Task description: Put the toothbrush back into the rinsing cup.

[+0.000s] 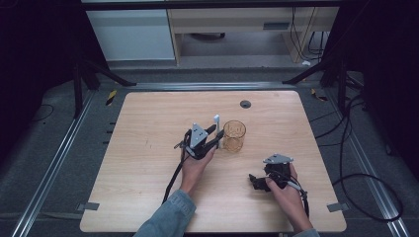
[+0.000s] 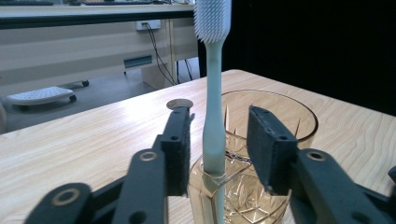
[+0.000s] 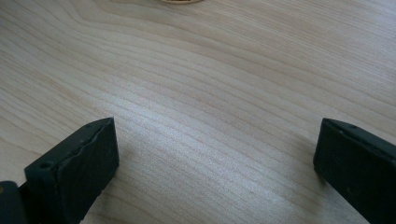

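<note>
A pale mint toothbrush (image 2: 214,116) with a head of white soft bristles stands upright, its handle slim and slightly waisted, its lower end inside an amber cut-glass tumbler (image 2: 261,186). The tumbler has a smooth round rim and a star-cut pattern low on its wall. In the high view the tumbler (image 1: 234,136) sits near the middle of the wooden counter (image 1: 148,148), with the toothbrush (image 1: 216,123) leaning at its 9 o'clock rim, bristle head uppermost.

The left gripper (image 2: 222,149) meets the tumbler from about 8 o'clock in the high view (image 1: 213,138). Its jaws stand apart on either side of the toothbrush handle: the left pad lies just beside the handle with a thin gap, the right pad farther off, so neither presses on it. The handle rises between them, and the head rises well above the jaw tips.

The right gripper (image 1: 258,181) rests on the counter at about 5 o'clock from the tumbler, well apart from it. In the right gripper view its jaws (image 3: 215,154) are spread wide over bare wood grain, holding nothing.
</note>
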Tool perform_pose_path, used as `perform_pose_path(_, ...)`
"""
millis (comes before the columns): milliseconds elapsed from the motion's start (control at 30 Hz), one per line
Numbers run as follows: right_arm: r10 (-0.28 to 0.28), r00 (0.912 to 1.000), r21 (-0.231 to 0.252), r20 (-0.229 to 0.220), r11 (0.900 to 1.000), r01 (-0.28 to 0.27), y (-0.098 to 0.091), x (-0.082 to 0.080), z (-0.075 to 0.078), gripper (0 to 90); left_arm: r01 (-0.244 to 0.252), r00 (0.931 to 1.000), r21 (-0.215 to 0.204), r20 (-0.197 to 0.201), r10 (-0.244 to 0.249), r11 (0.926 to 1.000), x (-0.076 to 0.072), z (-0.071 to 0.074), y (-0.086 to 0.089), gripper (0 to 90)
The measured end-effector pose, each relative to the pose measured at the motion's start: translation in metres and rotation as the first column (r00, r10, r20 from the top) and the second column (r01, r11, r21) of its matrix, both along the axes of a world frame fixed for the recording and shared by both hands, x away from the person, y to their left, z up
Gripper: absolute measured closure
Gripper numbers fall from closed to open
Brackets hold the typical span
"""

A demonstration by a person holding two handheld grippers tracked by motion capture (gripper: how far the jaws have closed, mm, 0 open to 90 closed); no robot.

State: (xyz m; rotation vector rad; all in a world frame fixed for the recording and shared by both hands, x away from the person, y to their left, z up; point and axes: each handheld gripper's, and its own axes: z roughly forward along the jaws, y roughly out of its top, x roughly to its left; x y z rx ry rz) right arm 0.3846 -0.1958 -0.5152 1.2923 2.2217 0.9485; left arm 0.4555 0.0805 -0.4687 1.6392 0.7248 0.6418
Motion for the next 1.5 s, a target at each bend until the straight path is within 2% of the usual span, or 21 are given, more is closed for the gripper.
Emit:
perform_pose_path(33, 0.000, 1.0000, 0.000, 0.000, 1.0000, 0.000, 0.000, 0.000, 0.000, 0.4, 0.002, 1.0000, 0.014, 0.005, -0.002, 0.9999, -0.001, 0.003, 0.000, 57.2)
perform_pose_path(133, 0.000, 1.0000, 0.000, 0.000, 1.0000, 0.000, 0.000, 0.000, 0.000, 0.4, 0.004, 1.0000, 0.020, 0.000, -0.004, 0.9998, -0.001, 0.005, 0.000, 52.4)
perform_pose_path(200, 0.000, 1.0000, 0.000, 0.000, 1.0000, 0.000, 0.000, 0.000, 0.000, 0.4, 0.010, 0.9998, 0.037, -0.018, -0.009, 0.9993, -0.001, 0.008, -0.001, 48.0)
perform_pose_path(433, 0.000, 1.0000, 0.000, 0.000, 1.0000, 0.000, 0.000, 0.000, 0.000, 0.4, 0.015, 0.9992, 0.066, -0.038, -0.012, 0.9977, -0.002, 0.013, 0.002, 31.6)
perform_pose_path(600, 0.000, 1.0000, 0.000, 0.000, 1.0000, 0.000, 0.000, 0.000, 0.000, 0.4, 0.016, 0.9984, 0.069, -0.054, -0.012, 0.9975, -0.002, 0.017, 0.005, 26.0)
perform_pose_path(733, 0.000, 1.0000, 0.000, 0.000, 1.0000, 0.000, 0.000, 0.000, 0.000, 0.4, 0.029, 0.9964, 0.087, -0.082, -0.022, 0.9958, -0.004, 0.020, 0.006, 22.4)
perform_pose_path(767, 0.001, 1.0000, 0.000, 0.001, 1.0000, -0.001, 0.000, 0.000, 0.000, 0.4, 0.030, 0.9954, 0.110, -0.094, -0.020, 0.9934, -0.005, 0.020, 0.006, 22.0)
perform_pose_path(800, 0.001, 1.0000, 0.000, 0.001, 1.0000, -0.001, 0.000, 0.000, 0.000, 0.4, 0.030, 0.9954, 0.110, -0.094, -0.020, 0.9934, -0.005, 0.020, 0.006, 21.7)
perform_pose_path(833, 0.000, 1.0000, 0.000, 0.000, 1.0000, 0.000, 0.000, 0.000, 0.000, 0.4, 0.032, 0.9929, 0.136, -0.118, -0.016, 0.9902, -0.005, 0.021, 0.005, 20.8)
perform_pose_path(867, 0.000, 1.0000, 0.000, 0.000, 1.0000, 0.000, 0.000, 0.000, 0.000, 0.4, 0.032, 0.9929, 0.136, -0.118, -0.016, 0.9902, -0.005, 0.021, 0.005, 20.4)
perform_pose_path(933, 0.000, 1.0000, 0.000, 0.000, 1.0000, 0.000, 0.000, 0.000, 0.000, 0.4, 0.034, 0.9898, 0.168, -0.142, -0.010, 0.9851, -0.006, 0.021, 0.005, 20.1)
perform_pose_path(1000, 0.000, 1.0000, 0.000, 0.001, 1.0000, 0.000, 0.000, 0.000, 0.000, 0.4, 0.037, 0.9889, 0.175, -0.148, -0.011, 0.9839, -0.007, 0.021, 0.005, 19.6)
perform_pose_path(1133, 0.000, 1.0000, 0.000, 0.000, 1.0000, 0.000, 0.000, 0.000, 0.000, 0.4, 0.050, 0.9843, 0.217, -0.176, -0.011, 0.9748, -0.010, 0.021, 0.004, 18.7)
perform_pose_path(1167, 0.001, 1.0000, 0.000, 0.001, 1.0000, -0.001, 0.000, 0.000, 0.000, 0.4, 0.065, 0.9838, 0.236, -0.178, -0.022, 0.9697, -0.012, 0.022, 0.004, 18.8)
perform_pose_path(1200, 0.001, 1.0000, 0.000, 0.001, 1.0000, -0.001, 0.000, 0.000, 0.000, 0.4, 0.065, 0.9838, 0.236, -0.178, -0.022, 0.9697, -0.012, 0.022, 0.004, 18.6)
perform_pose_path(1233, 0.003, 1.0000, -0.001, 0.002, 1.0000, -0.003, 0.000, 0.000, 0.000, 0.4, 0.080, 0.9838, 0.250, -0.176, -0.036, 0.9649, -0.013, 0.023, 0.005, 18.4)
perform_pose_path(1333, 0.003, 1.0000, -0.001, 0.002, 1.0000, -0.003, 0.000, 0.000, 0.000, 0.4, 0.085, 0.9827, 0.261, -0.181, -0.038, 0.9615, -0.015, 0.024, 0.007, 17.2)
perform_pose_path(1400, 0.000, 1.0000, 0.000, 0.000, 1.0000, 0.000, 0.000, 0.000, 0.000, 0.4, 0.086, 0.9811, 0.261, -0.190, -0.036, 0.9615, -0.016, 0.025, 0.009, 16.8)
perform_pose_path(1433, 0.000, 1.0000, 0.000, 0.000, 1.0000, 0.000, 0.000, 0.000, 0.000, 0.4, 0.088, 0.9796, 0.271, -0.198, -0.033, 0.9585, -0.017, 0.026, 0.011, 16.6)
perform_pose_path(1467, 0.000, 1.0000, 0.000, 0.000, 1.0000, 0.000, 0.000, 0.000, 0.000, 0.4, 0.088, 0.9796, 0.271, -0.198, -0.033, 0.9585, -0.017, 0.026, 0.011, 16.5)
perform_pose_path(1500, 0.000, 1.0000, 0.000, 0.000, 1.0000, 0.000, 0.000, 0.000, 0.000, 0.4, 0.093, 0.9764, 0.283, -0.214, -0.031, 0.9546, -0.018, 0.026, 0.012, 16.1)
